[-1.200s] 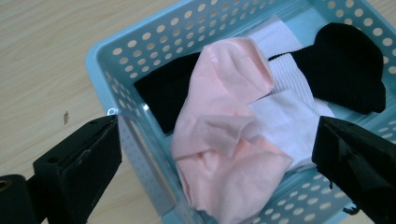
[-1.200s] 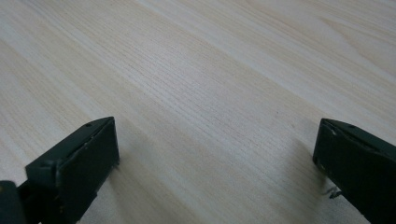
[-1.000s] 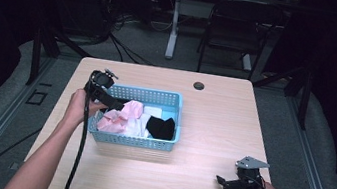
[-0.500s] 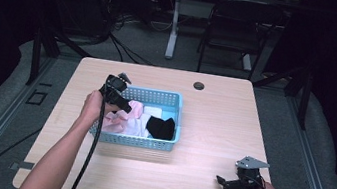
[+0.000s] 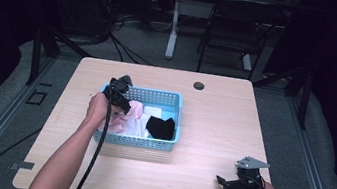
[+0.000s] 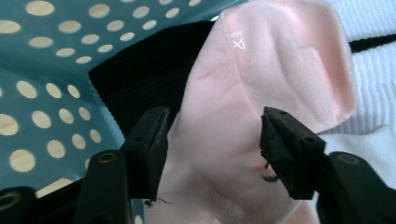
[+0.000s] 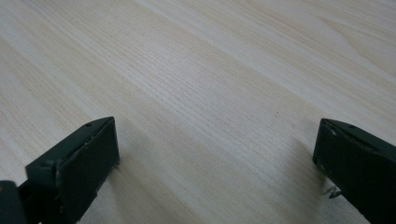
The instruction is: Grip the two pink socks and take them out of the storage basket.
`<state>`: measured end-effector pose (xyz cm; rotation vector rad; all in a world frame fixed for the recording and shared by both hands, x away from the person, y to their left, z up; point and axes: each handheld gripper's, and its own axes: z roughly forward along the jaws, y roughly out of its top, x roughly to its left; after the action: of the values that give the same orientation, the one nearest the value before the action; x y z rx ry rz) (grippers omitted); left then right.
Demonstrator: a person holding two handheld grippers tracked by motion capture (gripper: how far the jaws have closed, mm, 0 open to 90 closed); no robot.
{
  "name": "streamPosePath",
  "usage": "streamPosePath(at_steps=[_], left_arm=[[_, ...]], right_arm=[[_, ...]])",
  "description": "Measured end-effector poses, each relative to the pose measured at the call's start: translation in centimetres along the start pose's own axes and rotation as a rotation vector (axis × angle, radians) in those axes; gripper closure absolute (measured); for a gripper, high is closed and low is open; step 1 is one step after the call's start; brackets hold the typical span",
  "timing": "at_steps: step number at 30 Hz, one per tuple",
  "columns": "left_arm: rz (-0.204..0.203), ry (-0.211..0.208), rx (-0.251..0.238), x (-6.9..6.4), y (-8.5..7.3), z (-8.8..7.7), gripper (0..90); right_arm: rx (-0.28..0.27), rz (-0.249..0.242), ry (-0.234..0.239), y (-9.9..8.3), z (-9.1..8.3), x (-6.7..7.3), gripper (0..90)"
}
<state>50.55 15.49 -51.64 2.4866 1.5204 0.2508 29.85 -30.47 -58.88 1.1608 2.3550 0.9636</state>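
Closing left gripper [image 6: 212,140] straddles one pink sock [image 6: 261,88], pads not yet pressing; one blue basket [image 5: 159,143] (centre-left); right gripper [image 7: 215,158] wide, empty.

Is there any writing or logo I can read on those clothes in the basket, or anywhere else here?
Pink sock: small white print near its edge, seen upside down in the left gripper view; a logo mark and a few letters, too small to read.
Blue basket, black cloth, white cloth, table: no writing visible.
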Motion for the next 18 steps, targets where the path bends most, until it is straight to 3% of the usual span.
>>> streamPosePath(at_steps=[6, 9, 13, 18], left_arm=[[0.004, 0.021, 0.039, -0.1, 0.3, 0.7, 51.5], [-0.009, 0.012, 0.041, 0.0, 0.2, 0.9, 57.0], [-0.012, 0.014, 0.034, 0.0, -0.1, 1.2, 68.8], [-0.001, 0.015, -0.01, 0.1, -0.5, 0.8, 84.2]], right_arm=[[0.001, 0.001, 0.001, 0.0, 0.0, 0.0, 0.0], [0.0, -0.001, 0.001, 0.0, 0.0, 0.0, 0.0], [-0.01, 0.007, 0.005, -0.1, 0.0, 0.0, 0.0], [-0.01, 0.007, 0.005, -0.1, 0.0, 0.0, 0.0]])
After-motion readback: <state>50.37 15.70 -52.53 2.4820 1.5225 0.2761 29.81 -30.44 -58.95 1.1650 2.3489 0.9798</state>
